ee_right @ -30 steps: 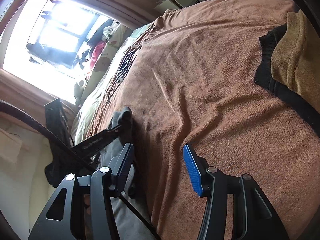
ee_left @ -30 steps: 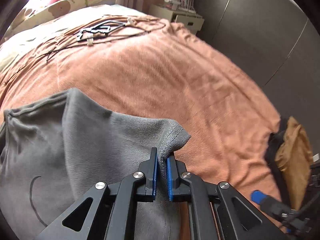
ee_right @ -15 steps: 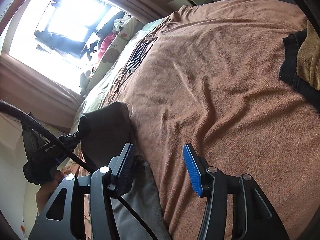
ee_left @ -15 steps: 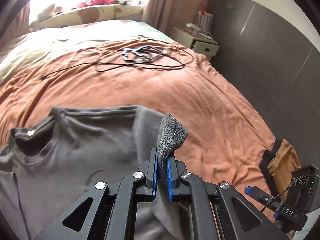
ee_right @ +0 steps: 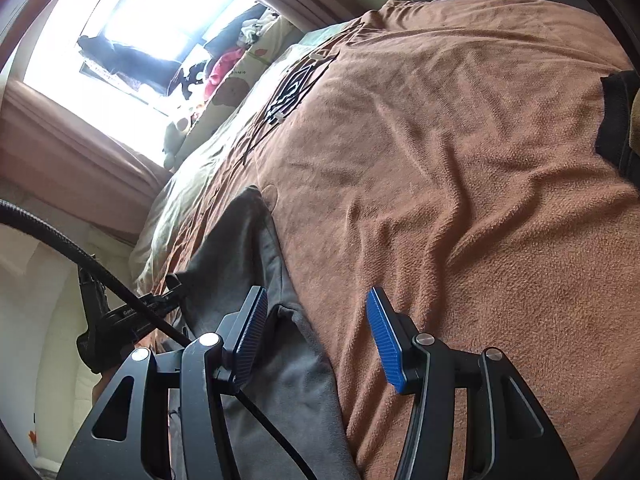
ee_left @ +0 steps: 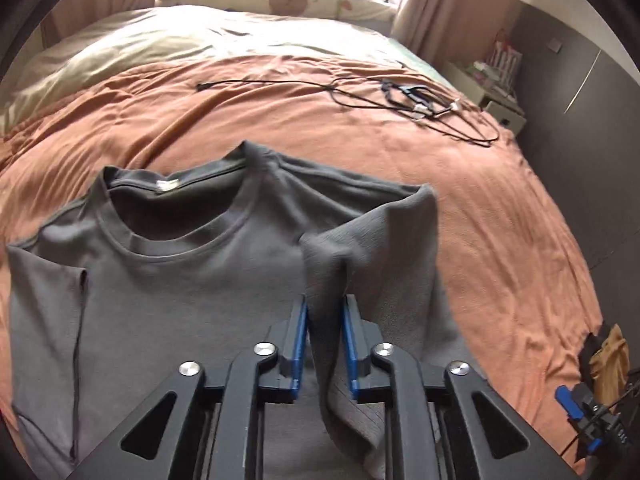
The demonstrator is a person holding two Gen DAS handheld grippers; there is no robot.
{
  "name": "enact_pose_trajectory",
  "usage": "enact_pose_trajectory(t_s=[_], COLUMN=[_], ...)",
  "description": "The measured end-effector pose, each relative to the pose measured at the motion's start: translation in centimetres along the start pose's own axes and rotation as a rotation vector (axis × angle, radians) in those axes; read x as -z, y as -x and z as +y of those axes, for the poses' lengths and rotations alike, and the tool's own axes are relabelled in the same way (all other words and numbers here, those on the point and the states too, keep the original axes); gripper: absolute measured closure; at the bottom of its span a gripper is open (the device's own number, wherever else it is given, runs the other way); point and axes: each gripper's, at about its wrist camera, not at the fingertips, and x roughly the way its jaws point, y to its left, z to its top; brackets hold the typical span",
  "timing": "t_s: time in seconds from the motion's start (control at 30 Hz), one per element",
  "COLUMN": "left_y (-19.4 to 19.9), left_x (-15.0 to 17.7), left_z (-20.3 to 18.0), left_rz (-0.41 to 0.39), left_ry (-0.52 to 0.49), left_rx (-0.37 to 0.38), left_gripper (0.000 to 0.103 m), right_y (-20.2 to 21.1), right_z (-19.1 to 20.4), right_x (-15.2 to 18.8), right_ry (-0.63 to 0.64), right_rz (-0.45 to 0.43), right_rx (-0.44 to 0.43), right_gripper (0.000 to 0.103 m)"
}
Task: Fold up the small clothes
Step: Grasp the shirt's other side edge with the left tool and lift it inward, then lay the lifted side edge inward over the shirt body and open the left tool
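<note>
I have the grey T-shirt (ee_left: 168, 280) lying front-up on the orange blanket (ee_left: 480, 208), its right sleeve folded in over the chest. My left gripper (ee_left: 325, 344) has just been opening its jaws: a fold of the sleeve still hangs between the blue pads (ee_left: 301, 340), which stand apart around it, loosened rather than pinching. My right gripper (ee_right: 316, 344) hovers spread wide and empty over the shirt's edge and the blanket. A black cable (ee_left: 420, 100) lies farther up the bed.
</note>
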Motion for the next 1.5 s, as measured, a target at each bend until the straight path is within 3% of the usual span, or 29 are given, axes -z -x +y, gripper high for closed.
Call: enact_pose_trajectory(t_s=[0.03, 0.1, 0.17, 0.2, 0.5, 0.77, 0.93, 1.0, 1.23, 1.3, 1.5], left_y=[0.1, 0.6, 1.0, 1.1, -2.6, -7.2, -9.1, -9.9, -11.7, -12.3, -12.7], left_x=[0.0, -0.1, -0.1, -0.1, -1.4, -3.9, -5.0, -5.3, -6.2, -6.2, -6.4], left_z=[0.3, 0.9, 1.3, 1.3, -2.4, -5.0, -5.5, -5.7, -6.9, -7.3, -8.9], left_rz=[-0.006, -0.024, -0.052, -0.064, -0.039, -0.029, -0.027, -0.018, -0.012, 0.004, -0.023], left_ry=[-0.006, -0.006, 0.004, -0.004, -0.122, -0.237, -0.314, -0.330, -0.359, -0.370, -0.401], left_rx=[-0.007, -0.023, -0.029, -0.028, 0.024, -0.011, 0.049, 0.069, 0.152, 0.153, 0.182], left_gripper=[0.073, 0.044, 0.038, 0.038, 0.038, 0.039, 0.045, 0.057, 0.080, 0.092, 0.099], right_y=[-0.2, -0.5, -0.9, -1.1, -0.9, -0.1, -0.2, -0.2, -0.5, -0.8, -0.5], right_z=[0.1, 0.4, 0.6, 0.8, 0.1, -1.5, -2.2, -2.2, -1.5, -1.4, -2.0], right_x=[0.0, -0.1, 0.0, 0.1, -0.1, -0.7, -1.1, -1.2, -0.9, -0.9, -1.1], right_ry=[0.002, 0.008, 0.019, 0.027, 0.015, 0.001, -0.001, -0.005, 0.030, 0.039, 0.021], right_rz=[0.003, 0.012, 0.021, 0.023, 0.011, -0.024, -0.025, -0.021, -0.006, 0.001, -0.008], right_rx=[0.002, -0.001, 0.000, 0.004, 0.000, 0.020, 0.046, 0.046, 0.037, 0.042, 0.059], right_gripper=[0.053, 0.053, 0.045, 0.041, 0.041, 0.041, 0.041, 0.041, 0.041, 0.041, 0.041])
